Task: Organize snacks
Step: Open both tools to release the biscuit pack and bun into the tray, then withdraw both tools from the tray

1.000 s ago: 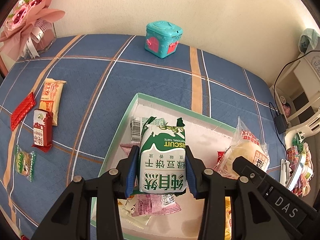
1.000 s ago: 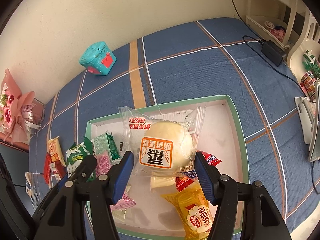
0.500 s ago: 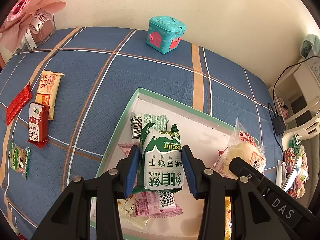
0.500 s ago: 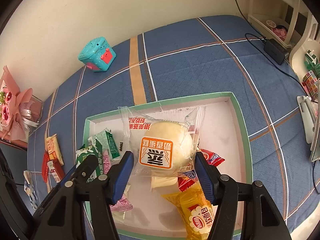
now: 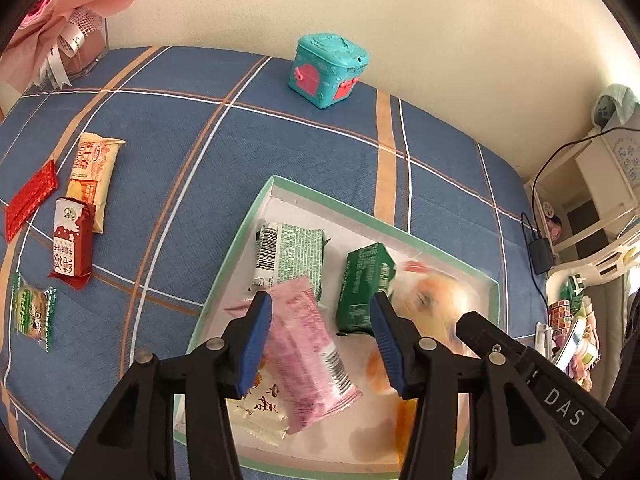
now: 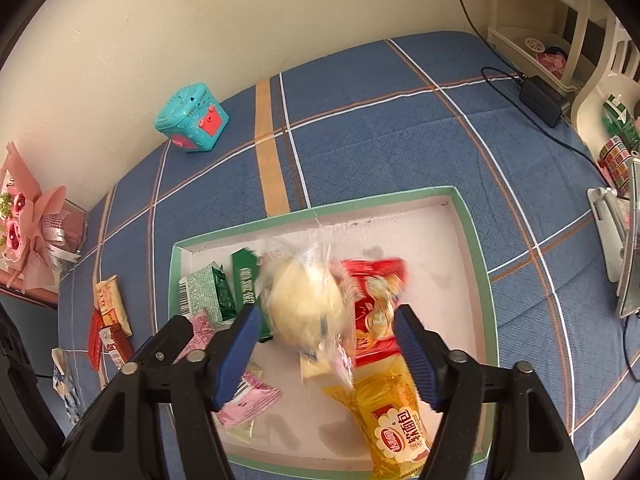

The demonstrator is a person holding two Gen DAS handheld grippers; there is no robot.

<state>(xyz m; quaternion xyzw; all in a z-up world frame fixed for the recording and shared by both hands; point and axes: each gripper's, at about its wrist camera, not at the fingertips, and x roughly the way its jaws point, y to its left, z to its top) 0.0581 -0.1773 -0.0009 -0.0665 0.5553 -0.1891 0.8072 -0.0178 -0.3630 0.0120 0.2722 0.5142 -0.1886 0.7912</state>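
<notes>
A green-rimmed white tray (image 5: pixel 320 196) (image 6: pixel 320 210) lies on the blue plaid cloth. My left gripper (image 5: pixel 320 304) hovers over it with its jaws opening; the green biscuit pack (image 5: pixel 366 288) lies blurred in the tray just beyond them, free of the pads. My right gripper (image 6: pixel 327 316) is over the same tray, jaws opening too. The clear-wrapped bun (image 6: pixel 306 304) is blurred between and below its fingers, and no pad presses on it. A pale green pack (image 5: pixel 290 256), a pink pack (image 5: pixel 308 352), a red pack (image 6: pixel 374 300) and a yellow pack (image 6: pixel 394 420) also lie in the tray.
Left of the tray, loose snacks lie on the cloth: a cream pack (image 5: pixel 92 172), a flat red pack (image 5: pixel 30 196), a red-and-white pack (image 5: pixel 72 248) and a green-edged pack (image 5: pixel 32 312). A teal toy box (image 5: pixel 328 68) and a pink bouquet (image 5: pixel 60 20) stand by the wall. Shelves and a cabled adapter (image 6: pixel 540 98) are on the right.
Both grippers have let go. The green biscuit pack has left the left jaws and dropped into the tray. The bun has slipped down out of the right jaws, which now stand wider.
</notes>
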